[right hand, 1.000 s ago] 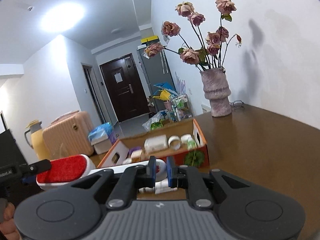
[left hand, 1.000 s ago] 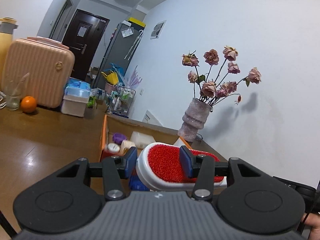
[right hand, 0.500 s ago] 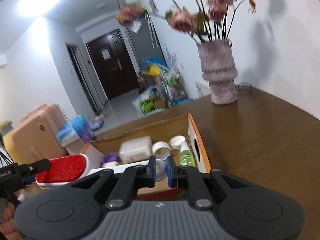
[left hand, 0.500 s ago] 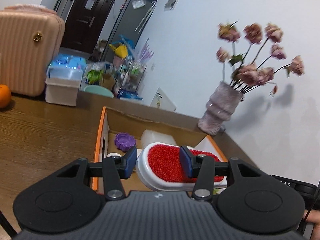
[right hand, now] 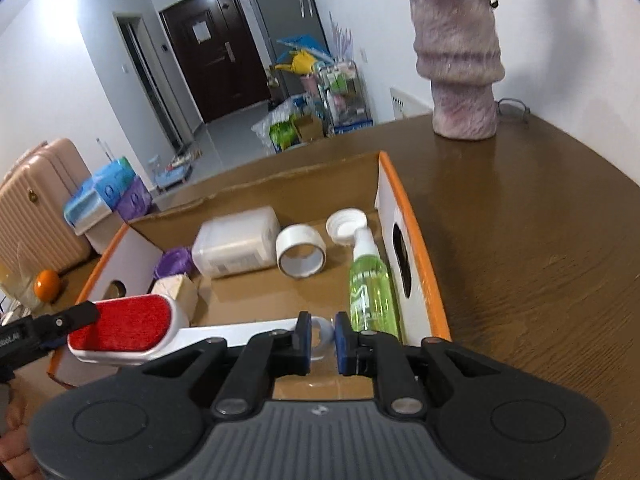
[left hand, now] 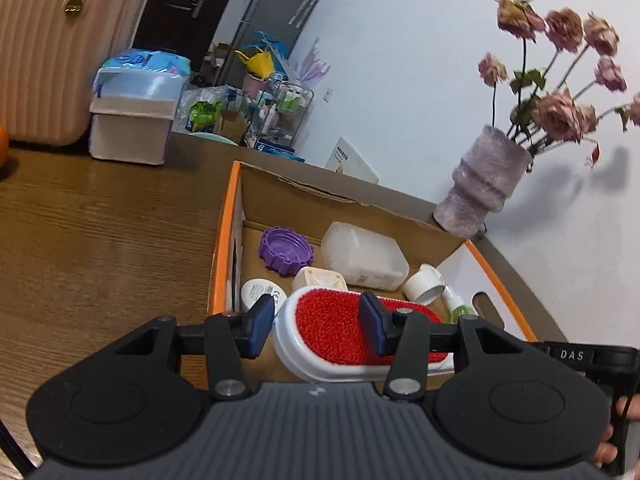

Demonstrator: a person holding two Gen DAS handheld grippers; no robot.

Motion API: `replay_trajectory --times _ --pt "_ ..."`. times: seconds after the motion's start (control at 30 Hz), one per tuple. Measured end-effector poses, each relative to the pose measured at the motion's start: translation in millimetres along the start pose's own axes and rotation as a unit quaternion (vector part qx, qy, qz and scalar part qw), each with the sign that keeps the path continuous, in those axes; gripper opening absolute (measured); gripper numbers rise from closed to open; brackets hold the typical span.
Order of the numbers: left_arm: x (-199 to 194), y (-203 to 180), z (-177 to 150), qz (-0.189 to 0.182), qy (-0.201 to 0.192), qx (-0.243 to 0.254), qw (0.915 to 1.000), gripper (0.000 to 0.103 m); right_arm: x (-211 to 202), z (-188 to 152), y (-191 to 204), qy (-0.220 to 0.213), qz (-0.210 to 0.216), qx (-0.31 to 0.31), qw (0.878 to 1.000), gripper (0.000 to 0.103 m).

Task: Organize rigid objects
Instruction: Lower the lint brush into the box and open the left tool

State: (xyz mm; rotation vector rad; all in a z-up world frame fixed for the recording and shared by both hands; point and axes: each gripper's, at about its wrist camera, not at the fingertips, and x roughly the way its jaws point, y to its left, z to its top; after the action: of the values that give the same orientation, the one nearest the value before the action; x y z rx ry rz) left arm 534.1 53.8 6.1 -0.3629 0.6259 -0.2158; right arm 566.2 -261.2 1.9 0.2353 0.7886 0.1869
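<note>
Lint brush hangs over the cardboard box – left gripper clamps its red head, right gripper pinches the handle ring (nearly closed). Looks light, stiff plastic; handle's probably slick.

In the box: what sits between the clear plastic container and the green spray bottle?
A white tape roll lies between the clear container and the green spray bottle, on the box floor. Clearest in the right wrist view.
</note>
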Motion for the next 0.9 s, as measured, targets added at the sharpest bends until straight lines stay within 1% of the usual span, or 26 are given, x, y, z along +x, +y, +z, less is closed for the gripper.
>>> replay_trajectory --times 0.07,0.17,0.2,0.23,0.3,0.37,0.43,0.5,0.53,0.57,0.63,0.73,0.77,0.8,0.83,0.9 --pt "1 -3 1 0.004 0.011 0.015 0.9998 0.047 3 0 0 0.009 -0.003 -0.004 1.000 0.014" --pt "4 -14 -1 0.019 0.027 0.055 0.9979 0.046 6 2 4 0.027 -0.008 -0.019 0.999 0.015" --pt "4 -16 -2 0.018 0.032 0.056 0.9977 0.046 6 2 4 0.027 -0.008 -0.019 0.999 0.014" --pt "5 -18 -4 0.018 0.038 0.053 0.9977 0.046 5 2 7 0.036 0.002 -0.027 0.999 0.014" --pt "3 -22 -6 0.024 0.039 0.059 0.9972 0.048 2 0 13 0.039 0.010 -0.038 0.998 0.014" --pt "0 -22 -6 0.029 0.040 0.056 0.9972 0.049 -4 -1 19 0.035 0.004 -0.048 0.998 0.015" --pt "-4 -22 -3 0.039 0.044 0.050 0.9970 0.050 -10 1 23 0.033 0.008 -0.052 0.998 0.015" --pt "-10 -24 0 0.049 0.044 0.054 0.9964 0.051 -18 4 26 0.029 0.007 -0.059 0.998 0.015" --pt "-14 -26 2 0.053 0.042 0.059 0.9960 0.055 -18 4 26 0.029 0.007 -0.059 0.998 0.015" --pt "-19 -29 3 0.059 0.039 0.065 0.9954 0.059 -28 9 31 0.023 0.005 -0.070 0.997 0.015" --pt "-32 -35 6 0.071 0.028 0.076 0.9942 0.062 -39 13 35 0.017 0.010 -0.075 0.997 0.016" --pt "-54 -43 8 0.079 0.003 0.082 0.9935 0.071 -63 12 42 -0.009 0.039 -0.071 0.997 0.021" --pt "-62 -47 8 0.081 -0.008 0.088 0.9928 0.074 -70 11 44 -0.017 0.046 -0.071 0.996 0.025" --pt "-69 -52 6 0.085 -0.019 0.098 0.9914 0.075 -78 8 47 -0.028 0.050 -0.074 0.996 0.029" --pt "-76 -59 4 0.091 -0.031 0.111 0.9891 0.077 -86 5 50 -0.039 0.051 -0.079 0.995 0.031" --pt "-92 -74 -2 0.105 -0.058 0.141 0.9828 0.080 -97 2 55 -0.056 0.045 -0.088 0.993 0.040"
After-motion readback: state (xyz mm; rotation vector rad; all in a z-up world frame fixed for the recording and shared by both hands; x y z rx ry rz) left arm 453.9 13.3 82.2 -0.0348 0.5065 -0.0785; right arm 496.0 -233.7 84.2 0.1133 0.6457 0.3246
